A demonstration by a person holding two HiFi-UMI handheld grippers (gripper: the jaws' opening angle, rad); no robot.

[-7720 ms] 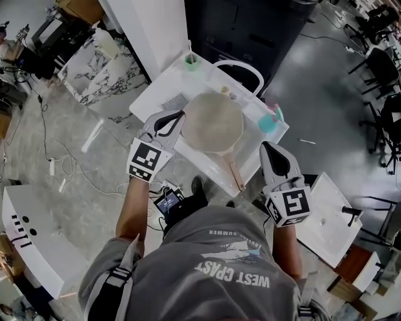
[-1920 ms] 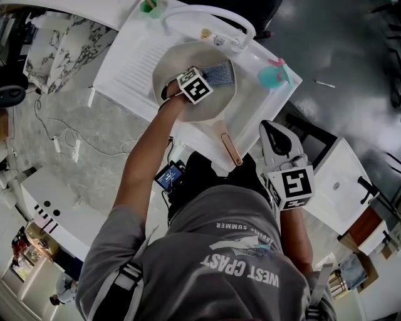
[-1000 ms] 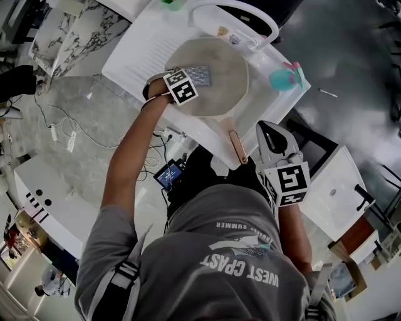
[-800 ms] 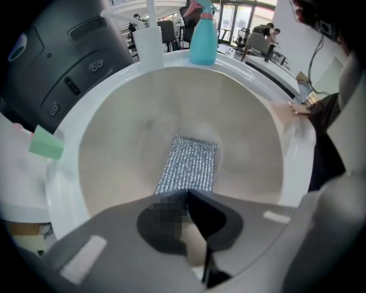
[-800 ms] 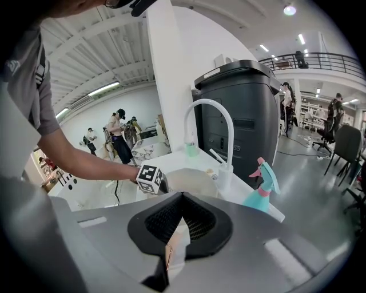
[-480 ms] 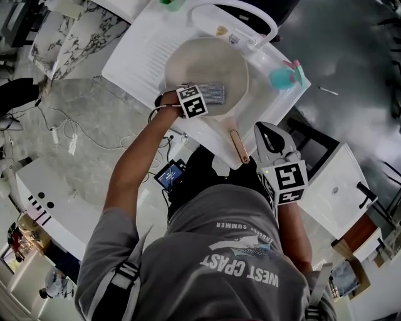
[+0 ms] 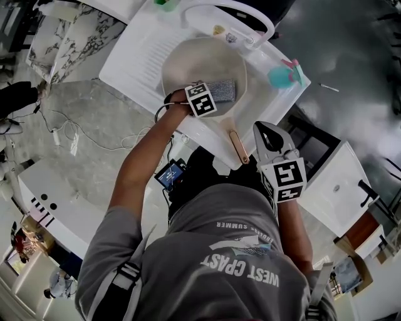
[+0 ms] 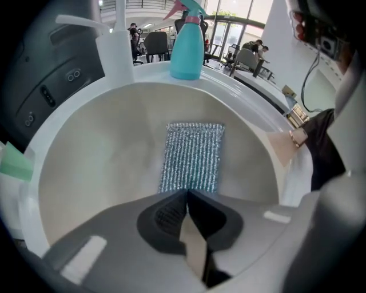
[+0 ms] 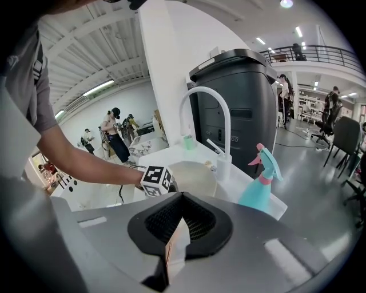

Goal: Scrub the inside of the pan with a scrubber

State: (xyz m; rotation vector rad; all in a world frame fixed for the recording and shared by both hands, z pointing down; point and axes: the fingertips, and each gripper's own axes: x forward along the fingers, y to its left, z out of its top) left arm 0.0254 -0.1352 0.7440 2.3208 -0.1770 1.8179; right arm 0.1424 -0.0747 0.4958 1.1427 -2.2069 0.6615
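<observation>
— Where is the scrubber?
— The grey, rectangular metal-mesh scrubber [image 8: 191, 157] lies flat on the floor of the round, cream-coloured pan [image 7: 194, 59], on the side nearer the person. The pan sits in the white plastic sink [image 7: 141, 56]. Its copper-tinted handle [image 7: 237, 147] points towards the person over the sink's front rim.

— What is hidden?
— The scrubber's near edge runs in under the tips of the left gripper [image 8: 187, 193], whose jaws are pinched together on it. In the head view the black-and-white marker cube [image 7: 202, 100] covers those jaws. In the left gripper view the gripper's grey body blocks the pan's near rim.

— And the right gripper?
— The right gripper [image 9: 182, 197] hangs off the sink's front, well apart from the pan. Its jaws are closed with nothing between them.

— Any writing?
— The grey T-shirt [image 7: 241, 273] reads "WEST COAST" upside down, with "SUMMER" above it. The rest of that line is too small to read.

— How does the pan look?
— It is matt and pale inside, faintly mottled.

— What is around it?
— A white arched tap [image 7: 232, 9] stands behind it. A teal spray bottle with a pink trigger [image 7: 280, 75] stands on the sink's right corner. A green cup [image 7: 164, 3] is cut off by the top edge.
</observation>
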